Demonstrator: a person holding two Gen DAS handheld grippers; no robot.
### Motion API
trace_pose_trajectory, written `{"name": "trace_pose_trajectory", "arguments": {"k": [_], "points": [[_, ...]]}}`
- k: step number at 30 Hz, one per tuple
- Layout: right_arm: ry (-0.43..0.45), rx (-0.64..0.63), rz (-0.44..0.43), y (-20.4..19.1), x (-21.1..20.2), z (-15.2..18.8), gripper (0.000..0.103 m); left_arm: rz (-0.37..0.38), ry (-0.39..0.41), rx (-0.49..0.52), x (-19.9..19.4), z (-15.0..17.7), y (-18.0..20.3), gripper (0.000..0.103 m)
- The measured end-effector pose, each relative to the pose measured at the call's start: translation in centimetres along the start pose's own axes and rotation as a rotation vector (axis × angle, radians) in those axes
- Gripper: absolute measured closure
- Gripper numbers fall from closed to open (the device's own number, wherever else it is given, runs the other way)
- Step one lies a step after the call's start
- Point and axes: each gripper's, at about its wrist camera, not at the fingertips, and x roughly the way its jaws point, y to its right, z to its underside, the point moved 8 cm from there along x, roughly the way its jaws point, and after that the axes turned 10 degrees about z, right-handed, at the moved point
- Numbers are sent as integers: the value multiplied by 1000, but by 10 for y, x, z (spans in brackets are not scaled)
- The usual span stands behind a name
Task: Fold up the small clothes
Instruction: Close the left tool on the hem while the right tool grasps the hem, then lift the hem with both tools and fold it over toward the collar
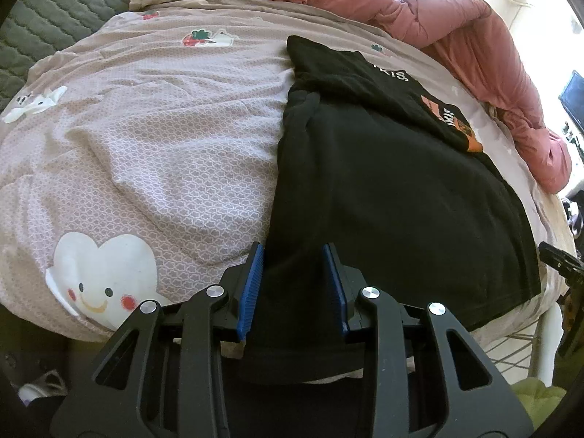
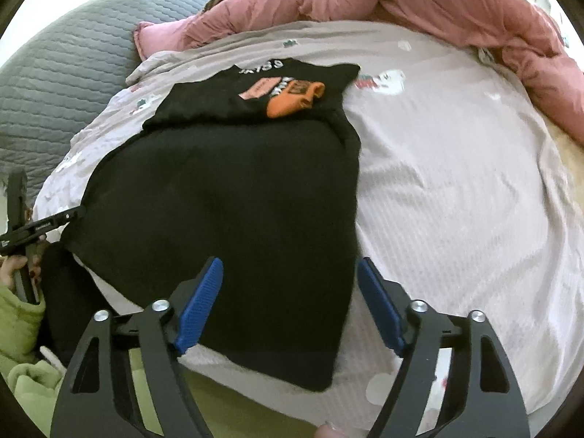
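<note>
fingers of left gripper (image 1: 296, 284) clamp black shirt (image 2: 226, 197); only right view shows right gripper (image 2: 288, 303) spread.

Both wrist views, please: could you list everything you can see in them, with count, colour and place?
black T-shirt: one, black with an orange and white print at its far end, flat on the bedspread, near hem at the bed's edge.
bedspread: one, pale pink with cartoon patches, covering the bed.
pink quilt: one, bunched along the far side.
grey quilted cover: one, at far left.
green sleeve: one, lower left of the right wrist view.
left gripper: black with blue pads, closed on the T-shirt's near left hem.
right gripper: black with blue pads, open over the near right hem.
</note>
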Motion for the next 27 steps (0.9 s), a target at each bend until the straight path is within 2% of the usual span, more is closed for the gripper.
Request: {"name": "trace_pose_trajectory", "arguments": {"k": [5, 7, 10, 20, 24, 25, 27], "points": [[-23, 15, -7, 7, 3, 8, 44, -2, 0, -1, 0, 0, -1, 77], [-36, 19, -17, 7, 5, 9, 52, -2, -1, 0, 0, 0, -1, 77], [-49, 23, -25, 9, 9, 10, 59, -1, -1, -2, 1, 0, -2, 77], [-66, 86, -86, 19, 25, 13, 61, -5, -8, -11, 5, 0, -3, 77], [-58, 68, -110, 16, 22, 13, 87, -11, -4, -7, 5, 1, -1, 78], [-57, 57, -117, 14, 20, 14, 90, -13, -3, -3, 6, 1, -1, 81], [-40, 25, -112, 10, 15, 13, 93, -11, 1, 5, 4, 0, 1, 93]]}}
